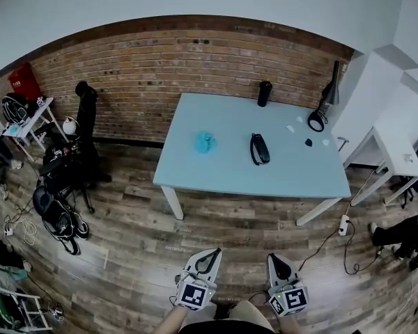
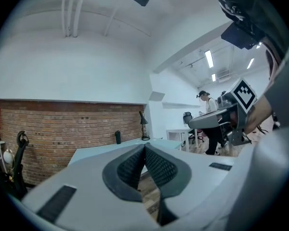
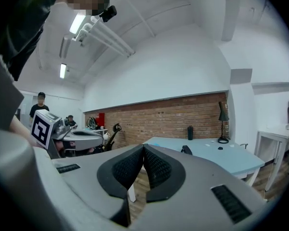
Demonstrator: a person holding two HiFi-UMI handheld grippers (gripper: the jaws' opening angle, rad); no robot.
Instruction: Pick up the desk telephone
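closest in, at the bottom of the head view, the left gripper [image 1: 209, 252] and the right gripper [image 1: 274, 257] sit side by side over the person's lap, both pointing level toward the table. each gripper's own view shows its two ribbed black pads meeting at the tip with nothing between them, so both claws are fully closed and empty.

beyond them lies a stretch of wooden floor [image 1: 230, 225], with a white power strip [image 1: 345, 224] and its dark cable off to the right.

next comes the pale blue table [image 1: 216, 176] on white legs, well apart from both grippers. the desk telephone [image 1: 259, 149], black with its handset in place, rests near the middle of the tabletop. a small teal object [image 1: 205, 142] lies to its left, apart from it. a few small bits are scattered toward the right end.

at the table's far edge stands a dark bottle [image 1: 265, 93], upright, and to its right a black desk lamp [image 1: 325, 101].

behind everything runs the brick wall [image 1: 146, 75]. a black office chair [image 1: 86, 139] stands against it on the left, among bags on the floor.
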